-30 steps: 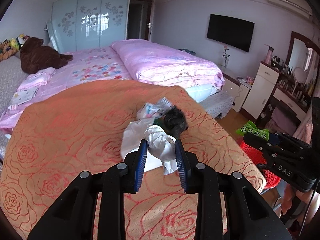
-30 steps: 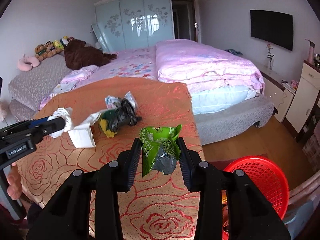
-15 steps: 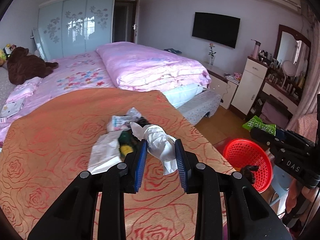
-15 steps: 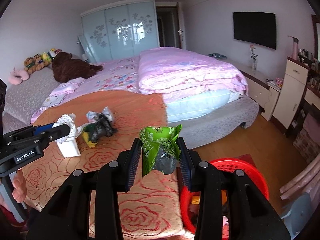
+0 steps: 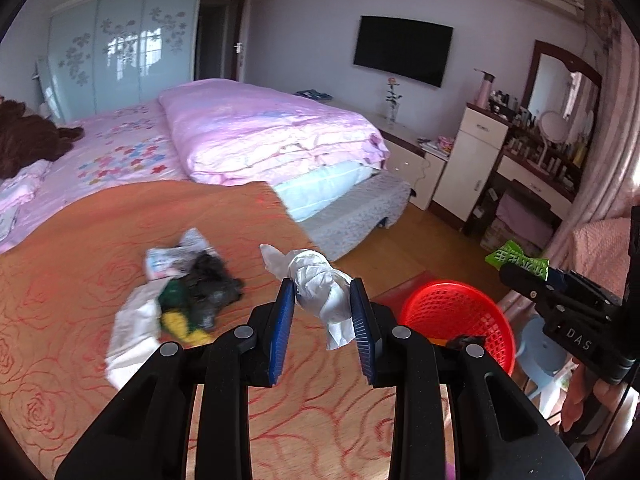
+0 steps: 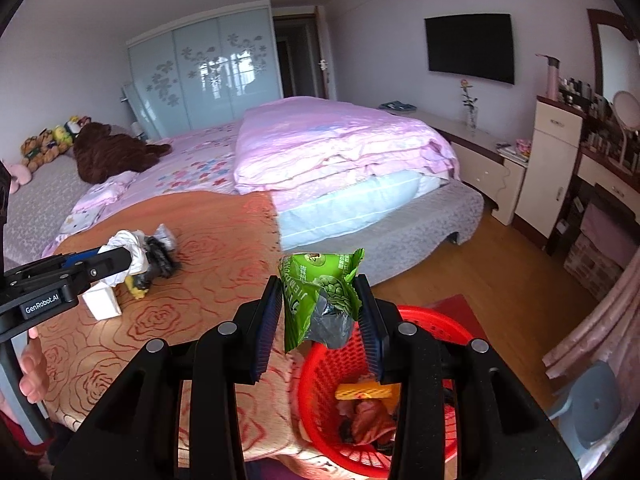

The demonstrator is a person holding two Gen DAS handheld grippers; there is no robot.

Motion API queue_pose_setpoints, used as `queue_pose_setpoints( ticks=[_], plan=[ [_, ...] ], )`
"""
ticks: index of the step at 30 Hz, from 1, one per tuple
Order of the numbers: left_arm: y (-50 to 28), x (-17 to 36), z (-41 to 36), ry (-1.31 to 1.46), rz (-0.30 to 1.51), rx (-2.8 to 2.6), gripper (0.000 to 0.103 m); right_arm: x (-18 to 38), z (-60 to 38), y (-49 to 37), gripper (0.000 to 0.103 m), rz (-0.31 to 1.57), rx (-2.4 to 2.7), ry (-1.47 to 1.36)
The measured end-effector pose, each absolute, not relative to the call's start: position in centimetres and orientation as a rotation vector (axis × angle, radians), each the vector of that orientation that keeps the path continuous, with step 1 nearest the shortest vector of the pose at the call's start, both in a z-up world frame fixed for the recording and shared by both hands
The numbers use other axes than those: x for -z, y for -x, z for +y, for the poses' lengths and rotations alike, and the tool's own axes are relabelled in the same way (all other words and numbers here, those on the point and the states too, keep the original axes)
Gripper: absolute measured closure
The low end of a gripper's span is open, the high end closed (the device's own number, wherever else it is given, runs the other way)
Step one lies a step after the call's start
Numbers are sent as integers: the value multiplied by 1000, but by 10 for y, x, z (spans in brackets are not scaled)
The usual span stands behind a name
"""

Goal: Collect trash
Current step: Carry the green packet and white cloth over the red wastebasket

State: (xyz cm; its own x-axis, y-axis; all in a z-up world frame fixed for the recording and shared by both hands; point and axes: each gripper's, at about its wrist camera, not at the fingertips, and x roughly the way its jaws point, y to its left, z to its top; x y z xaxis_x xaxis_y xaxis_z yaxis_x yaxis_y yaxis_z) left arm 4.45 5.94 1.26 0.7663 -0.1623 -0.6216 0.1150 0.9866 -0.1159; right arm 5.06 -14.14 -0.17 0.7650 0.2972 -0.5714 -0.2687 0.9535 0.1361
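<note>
Left gripper [image 5: 322, 300] clamps tissue wad [image 5: 320, 290] above orange blanket [image 5: 80, 248]. Right gripper [image 6: 318, 300] pinches green wrapper [image 6: 316, 292] over red basket [image 6: 320, 408]. Both light, soft, crushable; wrapper likely slick, so grip mid-body.
</note>
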Motion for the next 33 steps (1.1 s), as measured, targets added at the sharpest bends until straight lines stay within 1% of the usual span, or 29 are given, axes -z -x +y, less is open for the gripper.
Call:
queue_pose_setpoints(
  ticks=[8,21,33],
  plan=[
    [-58,-4,18,30,710,209,75,8,-167,-52,67,643,-253,-69],
    [-75,8,-16,16,747,294,75,30,-194,-57,66,699,-213,-94],
    [-97,40,-71,-51,830,389,75,54,-223,-67,65,753,-161,-137]
  ],
)
